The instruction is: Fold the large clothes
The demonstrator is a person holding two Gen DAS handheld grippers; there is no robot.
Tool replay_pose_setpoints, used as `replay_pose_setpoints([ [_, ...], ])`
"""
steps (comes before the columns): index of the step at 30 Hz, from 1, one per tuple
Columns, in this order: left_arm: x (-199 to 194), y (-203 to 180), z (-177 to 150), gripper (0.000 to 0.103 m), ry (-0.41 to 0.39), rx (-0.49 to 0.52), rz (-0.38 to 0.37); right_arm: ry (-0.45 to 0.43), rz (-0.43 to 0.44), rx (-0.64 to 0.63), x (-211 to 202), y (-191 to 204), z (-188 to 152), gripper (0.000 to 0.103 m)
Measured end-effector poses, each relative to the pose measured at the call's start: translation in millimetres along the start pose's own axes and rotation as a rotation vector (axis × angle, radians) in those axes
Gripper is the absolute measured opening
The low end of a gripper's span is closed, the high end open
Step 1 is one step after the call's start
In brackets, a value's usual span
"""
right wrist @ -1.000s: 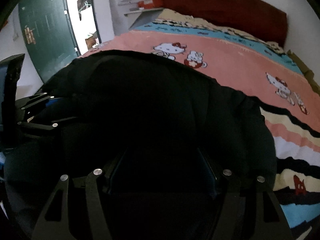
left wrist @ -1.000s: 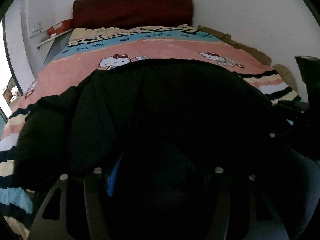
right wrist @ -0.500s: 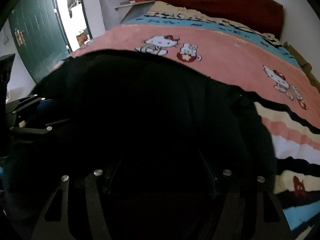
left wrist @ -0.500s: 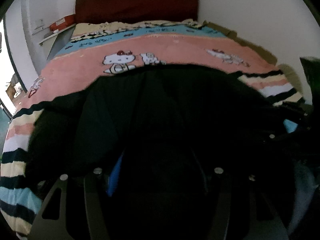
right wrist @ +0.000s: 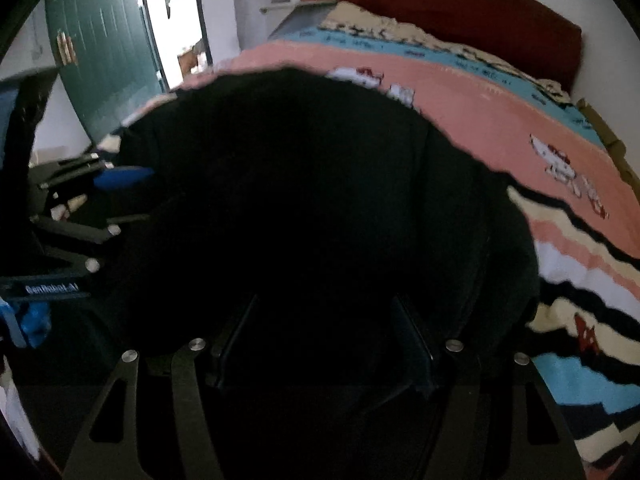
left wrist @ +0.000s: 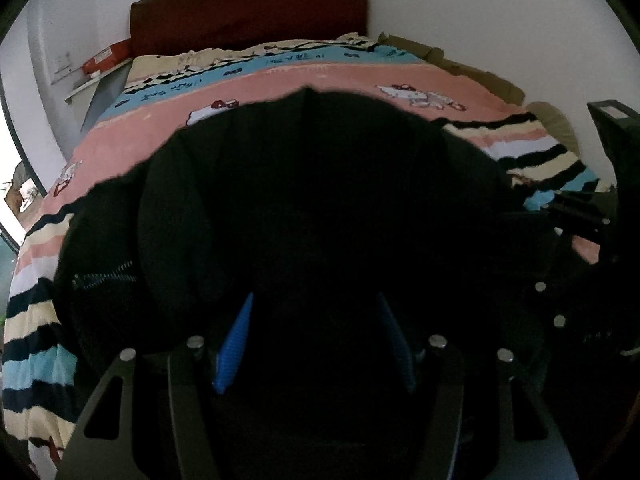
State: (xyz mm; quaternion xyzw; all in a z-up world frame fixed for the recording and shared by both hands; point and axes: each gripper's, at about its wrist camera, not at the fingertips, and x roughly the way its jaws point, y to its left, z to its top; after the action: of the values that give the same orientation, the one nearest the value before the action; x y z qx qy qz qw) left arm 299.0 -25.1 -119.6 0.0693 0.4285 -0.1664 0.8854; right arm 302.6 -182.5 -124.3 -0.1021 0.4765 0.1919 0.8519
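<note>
A large black padded jacket [left wrist: 320,180] lies bunched on the bed and fills most of both views [right wrist: 300,160]. A zip shows on its left part. My left gripper [left wrist: 316,300] is shut on a thick fold of the jacket, with black cloth packed between its blue pads [left wrist: 234,344]. My right gripper [right wrist: 325,300] grips another thick fold the same way; its fingertips are sunk in dark cloth. Each gripper shows at the side of the other's view, the left gripper [right wrist: 120,176] and the right gripper [left wrist: 568,216], both at the jacket's near edge.
The bed carries a pink, blue and striped cartoon-cat blanket [left wrist: 360,80], seen too as the blanket [right wrist: 500,120]. A dark red headboard [left wrist: 248,8] stands against the white wall. A shelf with a red box [left wrist: 106,56] and a green door [right wrist: 100,40] are at the left.
Both grippers moved forward over the bed with the jacket. Its far edge now reaches further towards the headboard and covers most of the cat print in the left wrist view.
</note>
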Motion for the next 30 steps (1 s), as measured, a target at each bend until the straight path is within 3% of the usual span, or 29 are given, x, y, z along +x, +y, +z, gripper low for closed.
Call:
replay_pose_setpoints([
  [15, 29, 0, -17, 0.062, -0.033, -0.013, 0.041, 0.028, -0.029, -0.001, 40, -4, -14, 0.067],
  [30, 2, -16, -17, 0.062, -0.047, 0.002, 0.119, 0.012, -0.068, 0.019, 15, 1, -15, 0.067],
])
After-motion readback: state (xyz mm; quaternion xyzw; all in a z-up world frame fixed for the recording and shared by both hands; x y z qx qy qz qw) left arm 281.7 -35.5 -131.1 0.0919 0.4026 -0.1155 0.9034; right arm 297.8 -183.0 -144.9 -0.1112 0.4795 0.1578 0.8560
